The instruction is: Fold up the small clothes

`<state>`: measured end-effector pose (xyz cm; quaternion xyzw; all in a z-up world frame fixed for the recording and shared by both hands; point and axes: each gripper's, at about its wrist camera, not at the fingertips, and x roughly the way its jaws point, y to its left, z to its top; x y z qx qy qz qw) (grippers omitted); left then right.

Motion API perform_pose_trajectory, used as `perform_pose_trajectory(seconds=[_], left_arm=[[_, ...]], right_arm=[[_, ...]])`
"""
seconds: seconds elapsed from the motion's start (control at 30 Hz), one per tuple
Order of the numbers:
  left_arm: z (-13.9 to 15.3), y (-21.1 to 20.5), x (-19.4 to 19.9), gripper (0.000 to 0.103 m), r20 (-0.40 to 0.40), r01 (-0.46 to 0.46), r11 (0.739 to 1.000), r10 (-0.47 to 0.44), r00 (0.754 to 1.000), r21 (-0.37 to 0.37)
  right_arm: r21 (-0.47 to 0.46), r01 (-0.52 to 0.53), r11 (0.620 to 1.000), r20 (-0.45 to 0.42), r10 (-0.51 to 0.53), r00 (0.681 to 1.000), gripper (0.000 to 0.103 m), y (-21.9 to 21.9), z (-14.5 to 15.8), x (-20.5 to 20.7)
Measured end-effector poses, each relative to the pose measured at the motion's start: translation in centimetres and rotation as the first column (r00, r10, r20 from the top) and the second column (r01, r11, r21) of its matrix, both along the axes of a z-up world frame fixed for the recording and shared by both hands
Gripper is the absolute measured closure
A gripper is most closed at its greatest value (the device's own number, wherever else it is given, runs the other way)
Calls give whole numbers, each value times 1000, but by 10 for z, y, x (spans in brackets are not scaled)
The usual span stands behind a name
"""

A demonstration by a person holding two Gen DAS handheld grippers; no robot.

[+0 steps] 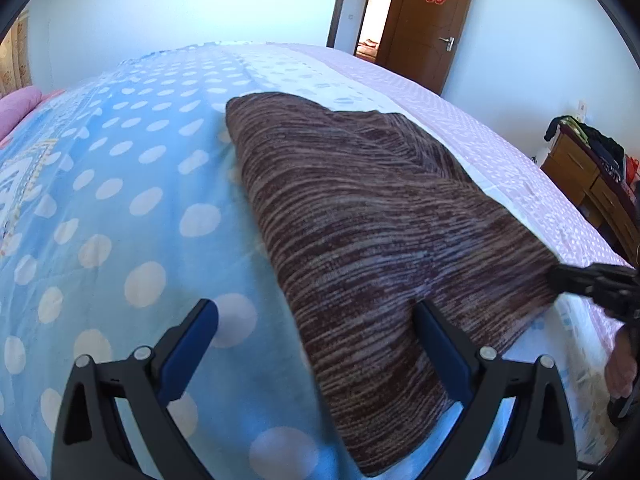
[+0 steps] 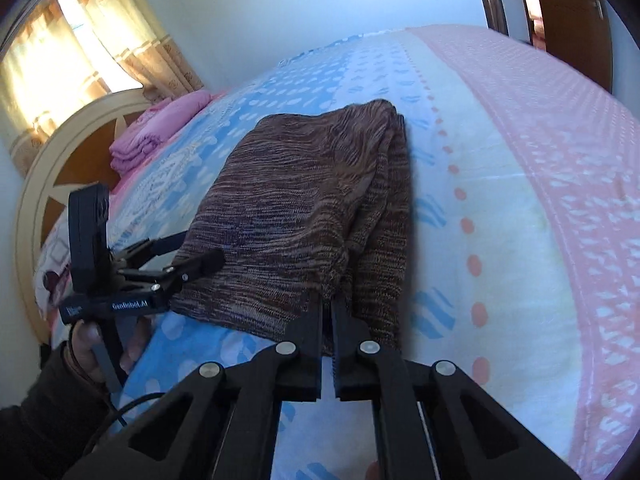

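Observation:
A brown striped knit garment lies folded on the bed, also seen in the right wrist view as the garment. My left gripper is open, and the garment's near left edge runs between its blue-padded fingers without being pinched. From the right wrist view the left gripper straddles that same edge, held by a hand. My right gripper is shut, its tips pinching the garment's near right edge where the folds converge. In the left wrist view the right gripper touches the garment's right corner.
The bed carries a blue polka-dot cover with a pink patterned band along its right side. A folded pink quilt sits by the headboard. A wooden dresser with clothes and a wooden door stand beyond.

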<state>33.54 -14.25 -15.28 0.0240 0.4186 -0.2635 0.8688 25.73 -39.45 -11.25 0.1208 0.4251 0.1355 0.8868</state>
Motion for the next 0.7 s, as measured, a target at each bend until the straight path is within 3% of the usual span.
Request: perform_pose_trajectory(seconds=[0.17,0.33,0.43,0.53,0.63,0.7], left_arm=[[-2,-8,-1,0,-9,40,999,-39,999,27],[-2,-7,-3,0,-8,47,998,-46,999,31],[2,-3,-5,0,-1,39,999,-39,999,9],[16,8,-7,0,12,14,997,-13,1000,-75],[32,11,1,0,17,-20,990,23,1000,-138],[36,2,9,0,32,-45,995,48,998,-89]], right_arm=[[-97,62,993,44,-58,997,101,-13,20,-18],[-103,70,992,-65,-77,995,101,-20,-24,-9],[-74,91,993,-8,-91,996,97,-25,-16,-13],[-119,120,986,63,-113,992,74,-25,7,-15],[-107,88,990,143,-73,987,74,-18,28,-11],[-81,29,996,155,-16,988,74,-2,33,4]])
